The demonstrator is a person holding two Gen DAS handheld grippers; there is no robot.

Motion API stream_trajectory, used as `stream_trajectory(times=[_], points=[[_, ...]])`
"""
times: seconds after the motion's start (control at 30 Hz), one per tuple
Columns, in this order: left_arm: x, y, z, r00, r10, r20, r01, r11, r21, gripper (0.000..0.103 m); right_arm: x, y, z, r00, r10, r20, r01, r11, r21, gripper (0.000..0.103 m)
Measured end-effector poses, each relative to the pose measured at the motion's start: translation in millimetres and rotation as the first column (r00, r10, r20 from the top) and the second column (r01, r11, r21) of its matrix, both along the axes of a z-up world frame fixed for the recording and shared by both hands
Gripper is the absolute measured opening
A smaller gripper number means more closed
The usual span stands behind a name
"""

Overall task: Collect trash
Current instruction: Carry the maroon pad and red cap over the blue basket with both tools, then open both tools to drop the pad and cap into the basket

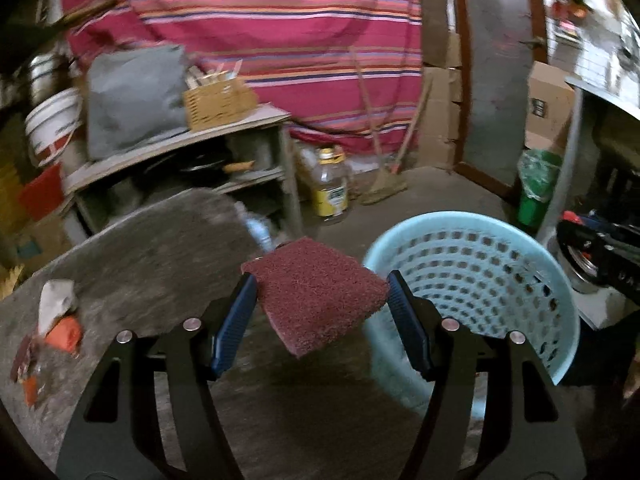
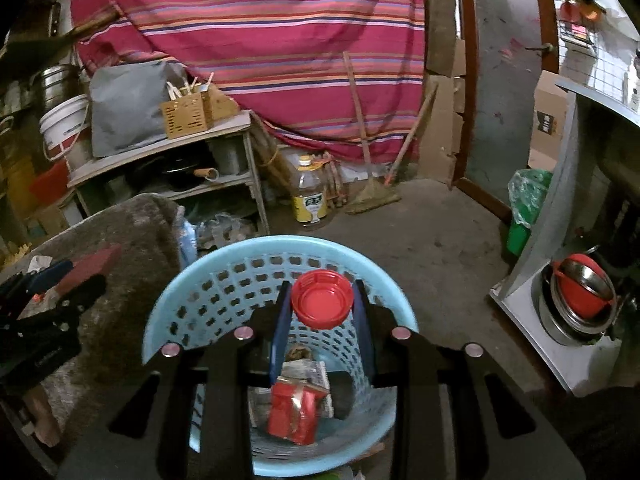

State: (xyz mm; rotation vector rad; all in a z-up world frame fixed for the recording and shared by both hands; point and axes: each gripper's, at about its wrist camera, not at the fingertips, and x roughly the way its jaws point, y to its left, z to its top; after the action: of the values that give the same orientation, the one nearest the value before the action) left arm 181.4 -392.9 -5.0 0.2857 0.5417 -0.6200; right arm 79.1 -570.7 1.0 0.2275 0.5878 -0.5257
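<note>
Basket (image 2: 188, 312) holds red carton (image 2: 294, 416); right jaws grip red lid (image 2: 322, 300), left grip scouring pad (image 1: 316, 296).

One blue basket (image 2: 224, 280), one red lid (image 2: 321, 304), one scouring pad (image 1: 320, 296), two grippers.

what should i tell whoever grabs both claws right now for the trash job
Left claw: shut on a maroon scouring pad, beside the blue basket, not yet over it.
Right claw: shut on a red lid, held above the basket's opening.
Done: a red carton and some paper already lie in the basket.
Left: drop the lid, then bring the pad over and drop it. After that, the white and orange scraps on the grey table probably go next.
</note>
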Motion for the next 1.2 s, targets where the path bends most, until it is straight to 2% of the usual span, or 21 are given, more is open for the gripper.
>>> stream_trajectory(times=[0.1, 0.33, 0.43, 0.47, 0.53, 0.57, 0.63, 0.8, 1.1, 1.17, 1.2], points=[[-5.8, -23.9, -3.4, 0.999, -0.040, 0.009, 0.040, 0.999, 0.009, 0.065, -6.5, -9.4, -2.5, 1.000, -0.026, -0.005, 0.026, 1.000, -0.001, 0.030], [-3.3, -64.0, -9.9, 0.994, -0.100, -0.049, 0.100, 0.995, -0.005, 0.065, -21.0, -30.6, -9.3, 0.997, -0.071, -0.005, 0.071, 0.997, 0.024, 0.030], [-7.9, -74.1, -8.8, 0.992, -0.120, -0.038, 0.120, 0.993, 0.005, 0.066, -21.6, -35.3, -13.2, 0.997, -0.076, -0.004, 0.076, 0.996, 0.042, 0.030], [-9.6, -75.0, -9.4, 0.991, -0.125, -0.042, 0.126, 0.992, 0.007, 0.067, -20.8, -36.0, -14.1, 0.997, -0.076, -0.003, 0.076, 0.996, 0.046, 0.030], [-10.8, -75.2, -10.7, 0.989, -0.134, -0.057, 0.135, 0.991, 0.012, 0.075, -18.3, -34.3, -15.0, 0.998, -0.067, 0.000, 0.067, 0.997, 0.049, 0.030], [-11.5, -73.0, -9.8, 0.991, -0.124, -0.050, 0.125, 0.992, 0.017, 0.084, -16.5, -33.6, -15.1, 0.998, -0.062, -0.001, 0.062, 0.997, 0.046, 0.030], [-14.4, -65.9, -5.7, 0.994, -0.111, -0.019, 0.111, 0.994, 0.016, 0.091, -12.4, -30.7, -15.8, 0.999, -0.049, -0.009, 0.049, 0.998, 0.037, 0.030], [-4.3, -39.5, 4.6, 0.998, -0.060, -0.013, 0.060, 0.998, -0.005, 0.094, -4.2, -25.9, -18.6, 0.999, -0.033, -0.009, 0.033, 0.998, 0.047, 0.030], [10.4, 48.4, 23.8, 0.994, 0.084, 0.066, -0.082, 0.996, -0.027, 0.097, 22.9, -12.3, -26.2, 1.000, 0.001, -0.022, 0.000, 0.999, 0.054, 0.031], [13.2, 70.3, 26.8, 0.989, 0.122, 0.080, -0.120, 0.992, -0.023, 0.098, 30.4, -10.1, -28.8, 1.000, 0.006, -0.026, -0.005, 0.999, 0.045, 0.036], [14.4, 77.9, 27.1, 0.988, 0.133, 0.084, -0.132, 0.991, -0.018, 0.098, 32.9, -9.0, -30.2, 1.000, 0.004, -0.024, -0.003, 0.999, 0.042, 0.059]])
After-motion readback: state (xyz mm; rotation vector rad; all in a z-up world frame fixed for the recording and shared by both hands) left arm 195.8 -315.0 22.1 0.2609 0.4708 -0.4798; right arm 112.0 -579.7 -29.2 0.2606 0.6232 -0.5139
